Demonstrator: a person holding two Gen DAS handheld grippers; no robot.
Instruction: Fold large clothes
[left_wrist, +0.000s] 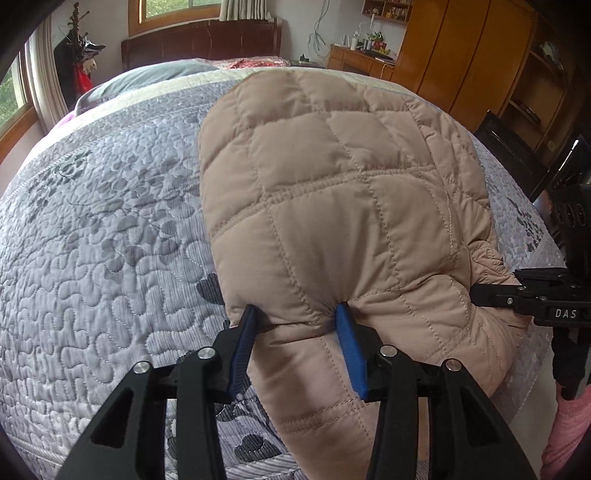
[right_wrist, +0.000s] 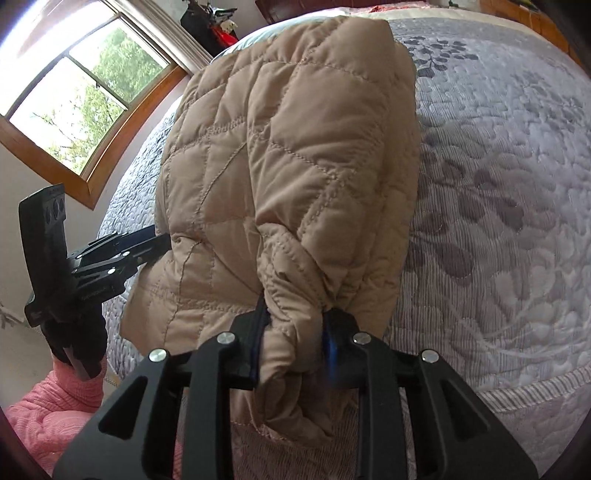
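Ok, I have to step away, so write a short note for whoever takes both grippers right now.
Left gripper: shut on the near edge of the beige quilted puffer jacket.
Right gripper: shut on a bunched part of the same edge.
The jacket lies doubled over on the grey quilted bedspread.
Done: at least one fold.
Left: lay the held edge down, release, finish folding.

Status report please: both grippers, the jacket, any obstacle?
Left gripper and right gripper each clamped on near edge of tan quilted jacket. Jacket folded on bedspread. No obstacle seen.
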